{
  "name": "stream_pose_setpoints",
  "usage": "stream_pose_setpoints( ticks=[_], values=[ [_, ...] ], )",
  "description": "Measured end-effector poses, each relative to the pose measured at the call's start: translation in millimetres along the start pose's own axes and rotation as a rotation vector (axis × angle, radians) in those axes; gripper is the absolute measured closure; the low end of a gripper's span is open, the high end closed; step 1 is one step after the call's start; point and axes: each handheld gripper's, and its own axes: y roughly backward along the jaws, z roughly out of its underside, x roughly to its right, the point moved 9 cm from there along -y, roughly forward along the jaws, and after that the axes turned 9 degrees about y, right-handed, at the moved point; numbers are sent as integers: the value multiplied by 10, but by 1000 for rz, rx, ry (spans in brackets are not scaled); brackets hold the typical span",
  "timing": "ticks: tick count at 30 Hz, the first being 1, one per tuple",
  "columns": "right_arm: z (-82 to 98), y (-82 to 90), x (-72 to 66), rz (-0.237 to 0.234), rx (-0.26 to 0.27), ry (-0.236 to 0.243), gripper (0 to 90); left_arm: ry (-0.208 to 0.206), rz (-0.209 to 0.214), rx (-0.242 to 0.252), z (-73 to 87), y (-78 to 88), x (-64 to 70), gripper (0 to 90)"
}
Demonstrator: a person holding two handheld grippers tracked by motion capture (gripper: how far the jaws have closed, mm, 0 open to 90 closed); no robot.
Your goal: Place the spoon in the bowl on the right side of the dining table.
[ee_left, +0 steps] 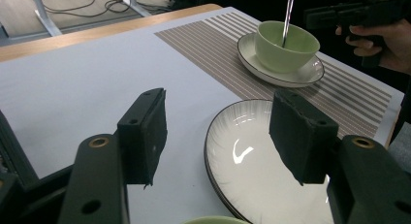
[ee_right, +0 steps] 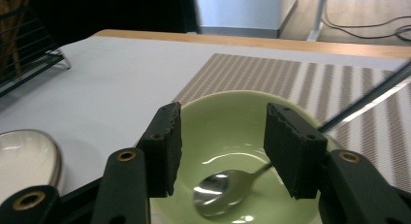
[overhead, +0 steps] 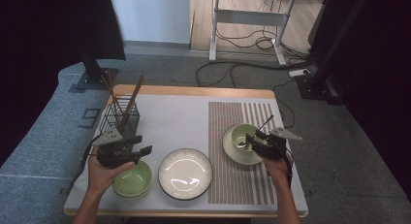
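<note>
One spoon (ee_right: pixel 220 190) rests in green bowl (ee_right: pixel 232 136), just beyond right hand-held gripper (ee_right: pixel 220 149), jaws apart, nothing clamped.

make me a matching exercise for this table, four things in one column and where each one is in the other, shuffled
Things:
1. spoon
2. chopsticks
3. white ribbed plate
4. saucer

Places:
A. standing in the black wire basket at the far left
B. on the striped placemat, under a green bowl
C. bowl end down inside the green bowl, by the right claw
D. on the grey mat, between the near green bowl and the placemat

Pairs: 1-C, 2-A, 3-D, 4-B
</note>
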Motion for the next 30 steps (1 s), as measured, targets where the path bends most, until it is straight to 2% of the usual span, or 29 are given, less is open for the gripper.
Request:
stream_pose_setpoints(
  ticks=[10,18,24,30],
  values=[
    [-20,-59,-364,-92,-14,57,449,11,-8,23,-109,91,-105,386],
    [-14,-163,-603,-142,-40,97,442,25,-25,50,-227,192,-223,387],
    [3,-202,-675,-152,-49,111,441,49,-41,67,-314,255,-354,389],
    [-1,-200,-661,-144,-50,113,442,71,-52,79,-381,303,-478,391]
  ],
)
